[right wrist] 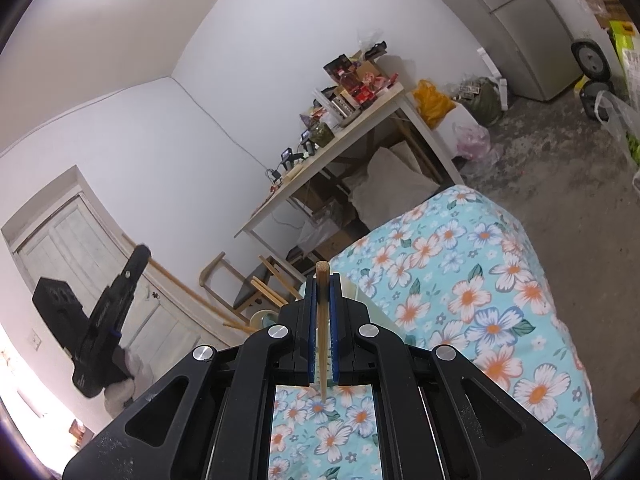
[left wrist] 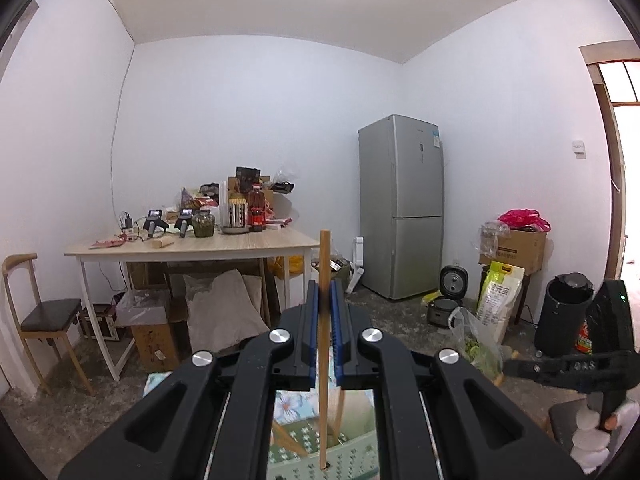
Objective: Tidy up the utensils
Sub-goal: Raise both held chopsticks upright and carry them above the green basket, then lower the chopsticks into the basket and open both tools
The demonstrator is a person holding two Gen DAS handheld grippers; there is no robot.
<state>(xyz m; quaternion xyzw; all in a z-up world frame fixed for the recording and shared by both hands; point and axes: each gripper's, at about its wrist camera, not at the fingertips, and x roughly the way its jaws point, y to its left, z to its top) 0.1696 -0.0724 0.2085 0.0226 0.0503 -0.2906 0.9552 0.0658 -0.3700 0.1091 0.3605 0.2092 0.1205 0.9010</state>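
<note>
i hold one light, stiff, slippery chopstick (left wrist: pixel 324 320) in the left gripper (left wrist: pixel 324 308), another chopstick (right wrist: pixel 322 320) in the right gripper (right wrist: pixel 322 312), both jaws clamped mid-shaft.

A light tan wooden chopstick (right wrist: pixel 321 320) shows against blue gripper pads (right wrist: pixel 335 336); the near tablecloth (right wrist: pixel 472 288) is turquoise with white-and-orange flowers.

Chopstick (left wrist: pixel 324 320) – pale matt wood; floral tablecloth (right wrist: pixel 460 300) – soft cloth; fridge (left wrist: pixel 400 208) – brushed silver metal.
</note>
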